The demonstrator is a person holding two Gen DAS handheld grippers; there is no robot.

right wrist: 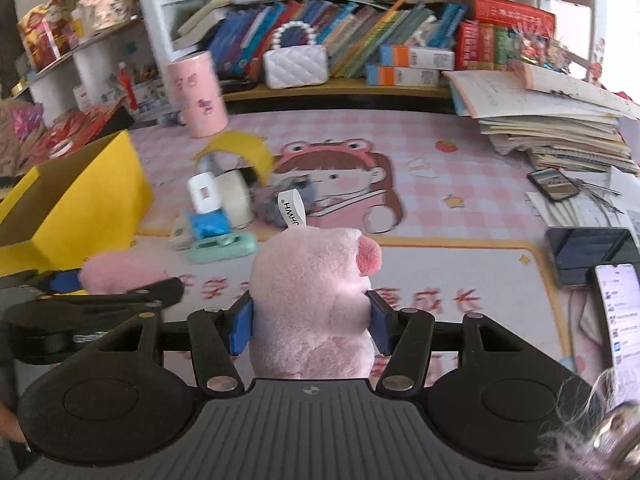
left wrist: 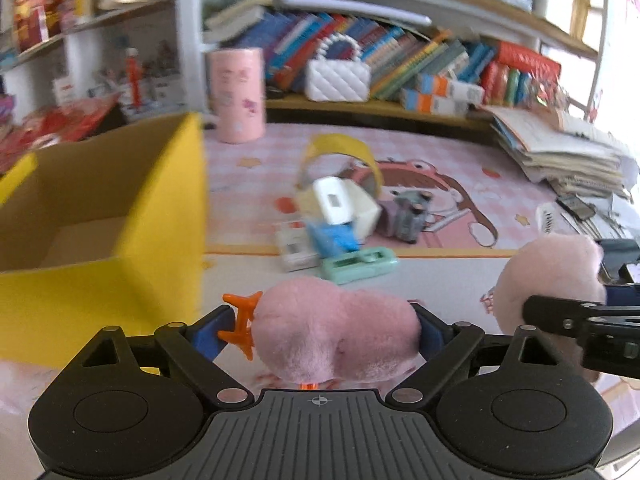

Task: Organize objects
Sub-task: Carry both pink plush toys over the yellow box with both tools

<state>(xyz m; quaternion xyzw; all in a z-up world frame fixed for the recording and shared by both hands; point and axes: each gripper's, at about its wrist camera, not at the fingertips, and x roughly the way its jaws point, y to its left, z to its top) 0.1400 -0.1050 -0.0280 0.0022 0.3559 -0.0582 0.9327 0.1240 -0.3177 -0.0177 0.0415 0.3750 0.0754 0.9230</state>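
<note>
I have both grippers, left gripper [left wrist: 334, 332] and right gripper [right wrist: 310, 322], pinching the pink plush toy [right wrist: 312, 304] low in the frame; its loose orange feet [left wrist: 240, 322] could catch the yellow box [left wrist: 100, 216] at left

light: bright daylight, right edge blown out | blur: motion smear throughout | distortion: fisheye bending at edges

crowded bookshelf [right wrist: 360, 20], pink cartoon desk mat [right wrist: 440, 152]
</note>
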